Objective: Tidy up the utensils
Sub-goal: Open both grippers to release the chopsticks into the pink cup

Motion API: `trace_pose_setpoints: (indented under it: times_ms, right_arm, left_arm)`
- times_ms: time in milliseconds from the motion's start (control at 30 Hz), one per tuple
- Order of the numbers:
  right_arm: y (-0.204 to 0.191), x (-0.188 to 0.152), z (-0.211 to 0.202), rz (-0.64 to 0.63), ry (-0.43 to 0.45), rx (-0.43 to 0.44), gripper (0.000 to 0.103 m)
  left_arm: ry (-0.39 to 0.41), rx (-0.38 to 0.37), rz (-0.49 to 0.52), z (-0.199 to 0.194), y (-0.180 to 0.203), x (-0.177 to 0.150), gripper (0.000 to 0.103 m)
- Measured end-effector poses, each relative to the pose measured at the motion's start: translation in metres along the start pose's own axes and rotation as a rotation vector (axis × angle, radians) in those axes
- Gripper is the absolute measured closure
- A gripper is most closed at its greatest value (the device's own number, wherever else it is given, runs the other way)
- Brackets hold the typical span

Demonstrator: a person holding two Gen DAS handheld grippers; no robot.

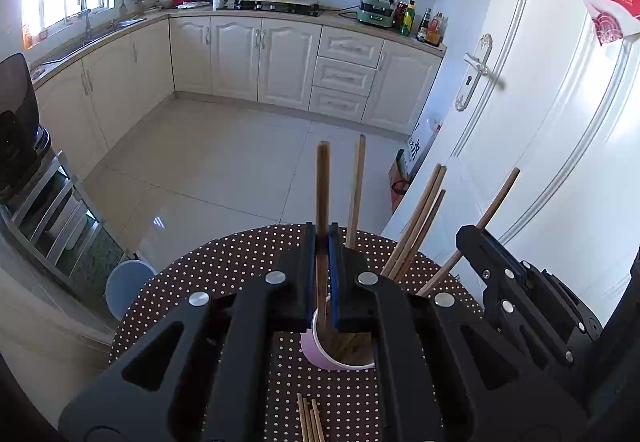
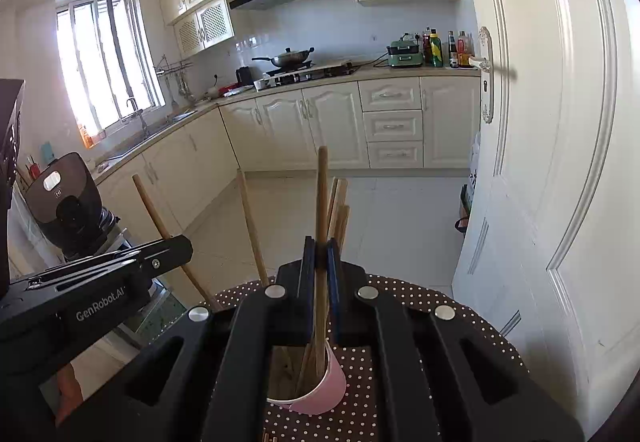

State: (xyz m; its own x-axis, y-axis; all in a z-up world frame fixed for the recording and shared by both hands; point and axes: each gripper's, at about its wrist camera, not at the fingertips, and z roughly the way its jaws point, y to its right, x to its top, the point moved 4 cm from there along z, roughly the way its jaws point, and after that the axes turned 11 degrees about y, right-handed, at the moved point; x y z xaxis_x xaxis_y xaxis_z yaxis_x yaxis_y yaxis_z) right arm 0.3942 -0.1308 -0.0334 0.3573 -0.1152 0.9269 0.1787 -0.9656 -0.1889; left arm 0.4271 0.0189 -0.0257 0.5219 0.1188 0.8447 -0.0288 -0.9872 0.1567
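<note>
On my left, the stool sits on the floor just past the table's dotted edge. My left gripper is clamped on one dark chopstick, which stands nearly upright between the blue pads, its lower end reaching down into the pink cup on the table. A paler stick stands just right of it, also out of the cup. Below the cup, near me, a few loose sticks lie flat on the cloth. Further right, three more sticks lean out of the cup toward the door. Beyond them my right gripper is closed tight on its own chopstick; from the left camera that stick slants up toward the door, and from its own camera the stick runs down into the same cup, beside the leaning bunch. The two grippers are close together above the cup, not touching.
</note>
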Motion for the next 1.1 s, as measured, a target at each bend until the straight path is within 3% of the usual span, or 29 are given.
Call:
trace_pose_setpoints:
  times_ms: [133, 467, 500, 567, 633, 700, 733, 833, 900, 1100]
  right_arm:
    - [0.0, -0.005, 0.007, -0.01, -0.014, -0.011, 0.098]
    - [-0.001, 0.0, 0.015, -0.004, -0.039, -0.007, 0.097]
    - [-0.001, 0.0, 0.014, -0.009, -0.039, -0.008, 0.095]
    - [0.002, 0.0, 0.013, -0.004, -0.044, -0.004, 0.075]
    - [0.008, 0.002, 0.013, 0.021, -0.042, -0.007, 0.063]
    - [0.011, 0.003, 0.011, 0.037, -0.039, -0.008, 0.063]
    - [0.012, 0.004, 0.011, 0.039, -0.041, -0.008, 0.062]
    - [0.016, 0.006, 0.008, 0.041, -0.04, -0.024, 0.057]
    - [0.019, 0.006, 0.005, 0.042, -0.037, -0.03, 0.055]
    - [0.026, 0.006, -0.001, 0.054, -0.041, -0.047, 0.055]
  left_arm:
    - [-0.024, -0.004, -0.004, 0.009, -0.002, -0.006, 0.097]
    - [0.01, -0.014, 0.05, 0.014, 0.003, -0.002, 0.096]
    - [0.017, -0.012, 0.059, 0.014, 0.004, -0.002, 0.096]
    - [0.016, -0.003, 0.079, 0.015, 0.006, -0.002, 0.095]
    - [0.015, 0.004, 0.084, 0.014, 0.005, -0.003, 0.095]
    - [0.021, 0.009, 0.085, 0.013, 0.003, -0.002, 0.093]
    - [0.019, 0.014, 0.085, 0.012, 0.002, -0.002, 0.086]
    - [0.054, 0.044, 0.086, 0.007, 0.0, 0.001, 0.047]
    - [0.088, 0.068, 0.103, 0.002, 0.001, 0.004, 0.047]
    - [0.071, 0.056, 0.1, -0.004, -0.003, 0.005, 0.047]
